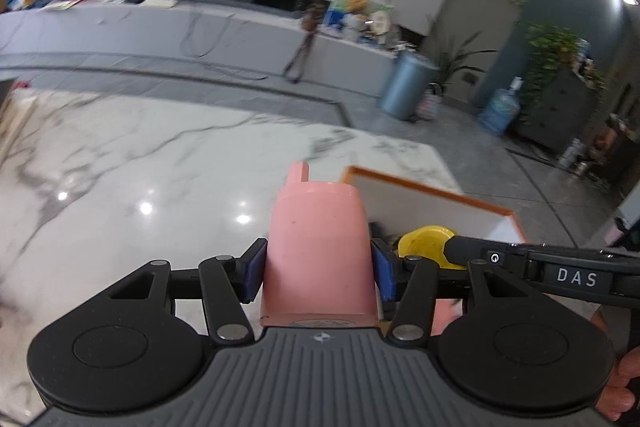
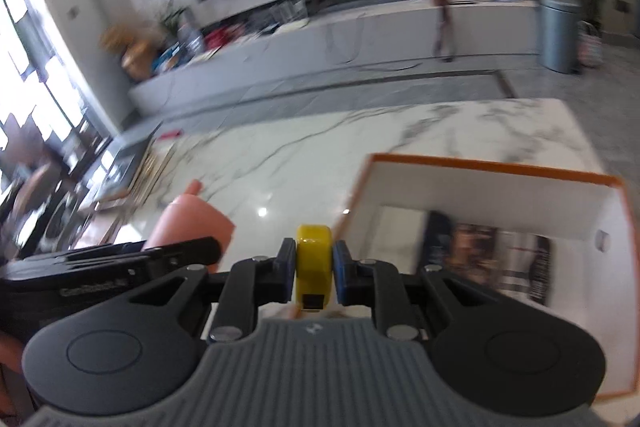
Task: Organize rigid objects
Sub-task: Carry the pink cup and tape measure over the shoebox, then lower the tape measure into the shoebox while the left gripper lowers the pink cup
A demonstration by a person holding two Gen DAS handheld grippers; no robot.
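In the left wrist view, the left gripper (image 1: 318,269) has its jaws clenched on a pink cup (image 1: 318,251), blue pads pressed against both sides of its body. The cup is held off the marble tabletop (image 1: 140,187), its far end carrying a small pink tab. Just to its right the other gripper's black arm reaches in, with a yellow tape measure (image 1: 426,243) at its tip. Behind both stands a white box with an orange rim (image 1: 432,193); from here only its wall and edge show, so its contents cannot be told.

In the right wrist view, the right gripper (image 2: 314,273) has its jaws clamped on the yellow tape measure (image 2: 314,259), held edge-on between the blue pads. It hovers beside the near left corner of the open box (image 2: 492,167), over the tabletop (image 2: 280,163) rather than inside the box. At the bottom of the box lies a magazine (image 2: 492,259), flat, its cover blurred. To the left, the pink cup (image 2: 190,223) sits in the left gripper's jaws, tilted, above the tabletop and outside the box.
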